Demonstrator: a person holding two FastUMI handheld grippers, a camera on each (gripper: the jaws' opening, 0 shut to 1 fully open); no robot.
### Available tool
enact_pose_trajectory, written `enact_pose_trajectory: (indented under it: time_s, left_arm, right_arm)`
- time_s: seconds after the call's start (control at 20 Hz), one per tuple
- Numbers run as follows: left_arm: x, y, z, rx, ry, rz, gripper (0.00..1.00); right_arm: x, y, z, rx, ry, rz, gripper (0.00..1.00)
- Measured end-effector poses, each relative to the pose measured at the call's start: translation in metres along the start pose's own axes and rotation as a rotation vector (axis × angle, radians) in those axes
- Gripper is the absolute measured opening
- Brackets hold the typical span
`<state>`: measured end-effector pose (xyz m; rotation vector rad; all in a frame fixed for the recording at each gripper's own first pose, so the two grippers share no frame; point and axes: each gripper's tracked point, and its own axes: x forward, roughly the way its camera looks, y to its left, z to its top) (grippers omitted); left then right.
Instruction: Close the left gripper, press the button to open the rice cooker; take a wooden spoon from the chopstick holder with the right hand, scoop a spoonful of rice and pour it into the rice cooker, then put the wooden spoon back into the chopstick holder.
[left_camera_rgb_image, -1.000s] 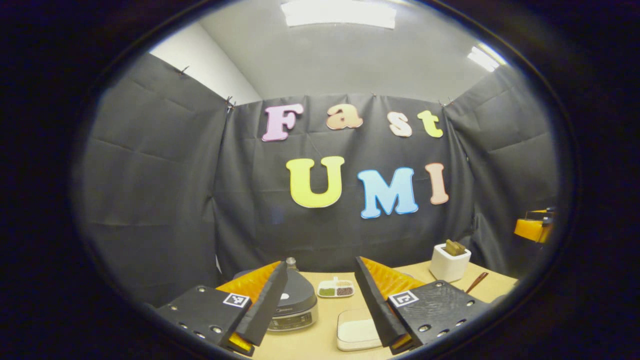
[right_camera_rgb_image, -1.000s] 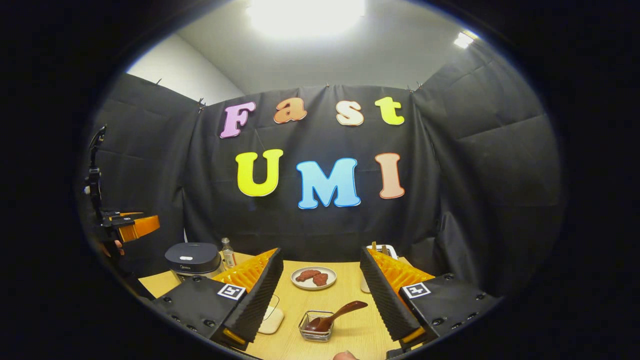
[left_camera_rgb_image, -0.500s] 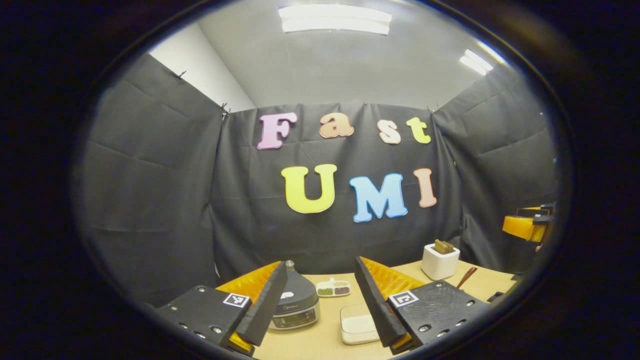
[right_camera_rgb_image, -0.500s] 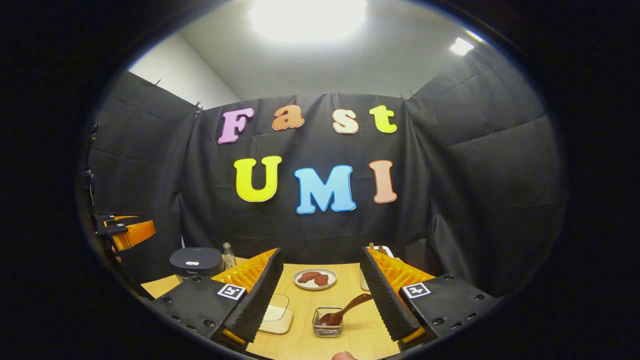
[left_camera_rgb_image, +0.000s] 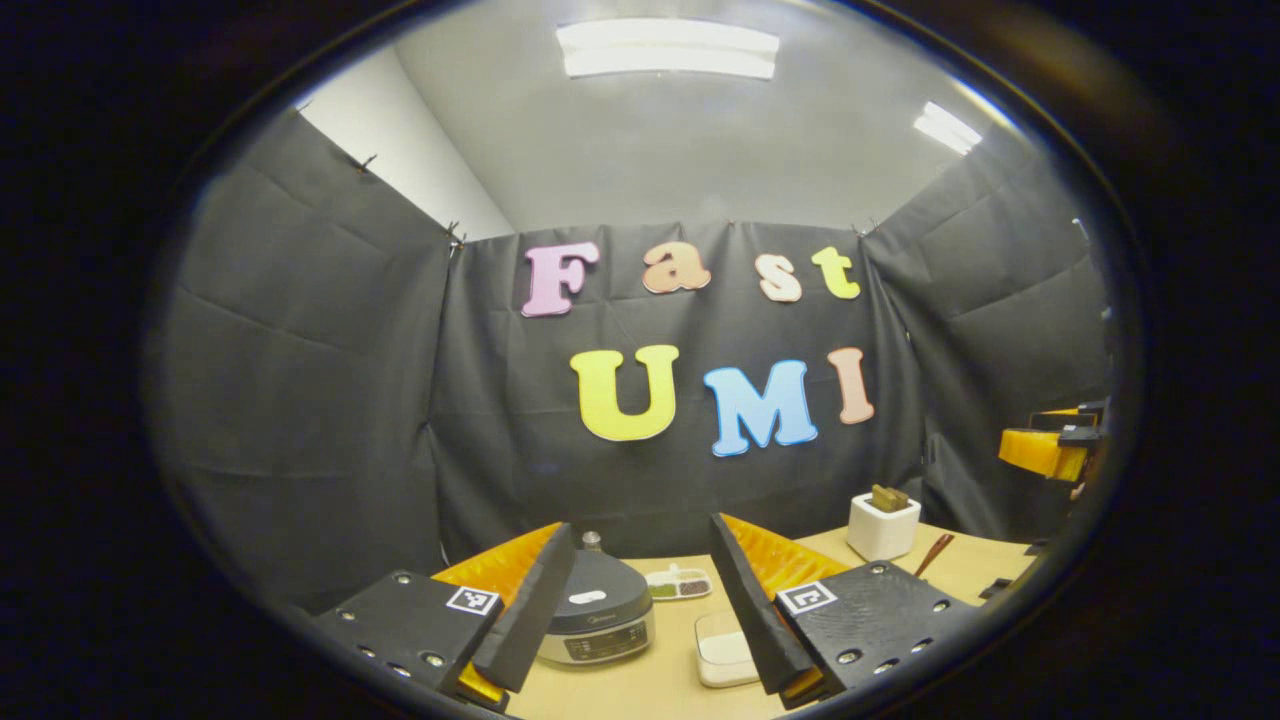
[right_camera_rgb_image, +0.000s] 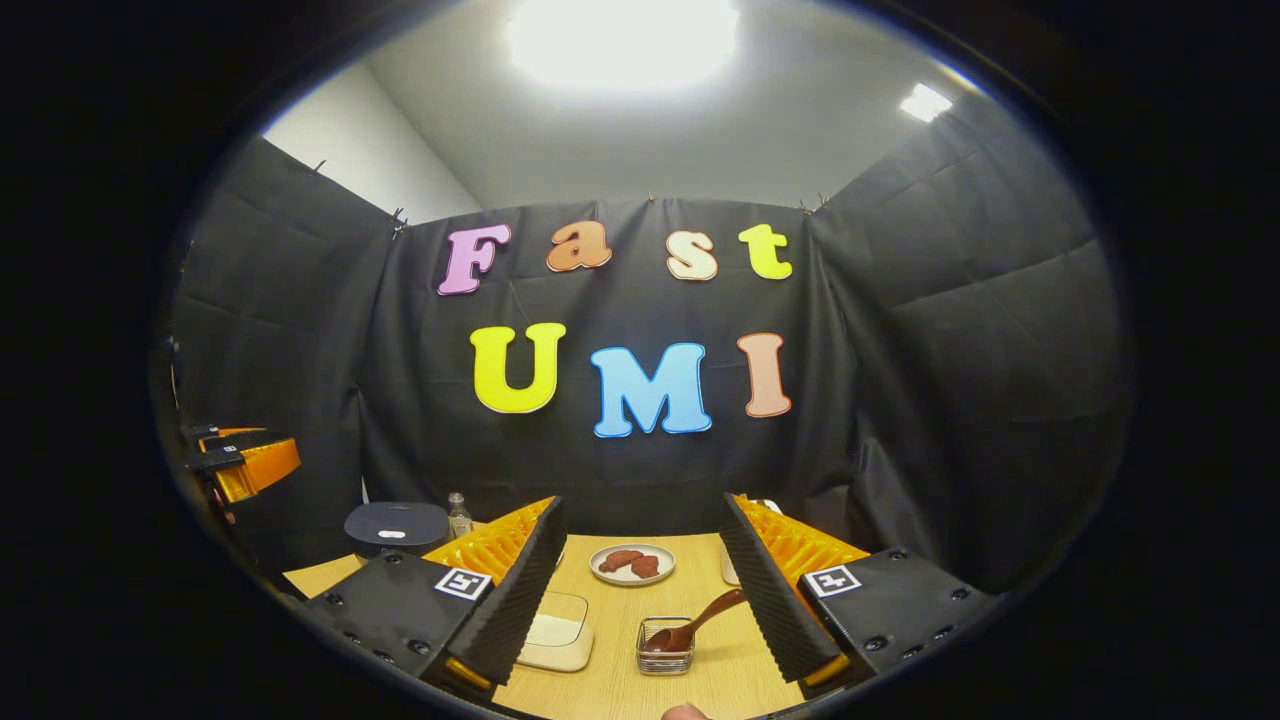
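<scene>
- The left gripper hangs above the near edge of the table, jaws wide apart and empty; the task wants them together before the button press, so that step looks not yet begun.
- The rice cooker, lid down, sits just ahead between the left jaws, handy for that press.
- The right gripper also has its jaws apart, holding nothing.
- A wooden spoon leans in a small wire basket straight ahead of the right gripper, handle tilted up, probably set for an easy grab.
- The shallow rice tray lies beside the cooker, keeping the scoop short.
- The cooker's front has a small logo, too small to read.
</scene>
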<state>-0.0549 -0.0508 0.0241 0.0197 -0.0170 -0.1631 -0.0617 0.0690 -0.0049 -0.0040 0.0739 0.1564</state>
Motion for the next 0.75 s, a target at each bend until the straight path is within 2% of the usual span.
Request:
enact_pose_trajectory:
  time_s: [0.75]
  left_arm:
    - [-0.023, 0.027, 0.005, -0.001, -0.013, 0.021, 0.84]
  right_arm:
    - [-0.015, 0.012, 0.017, -0.036, -0.029, -0.001, 0.98]
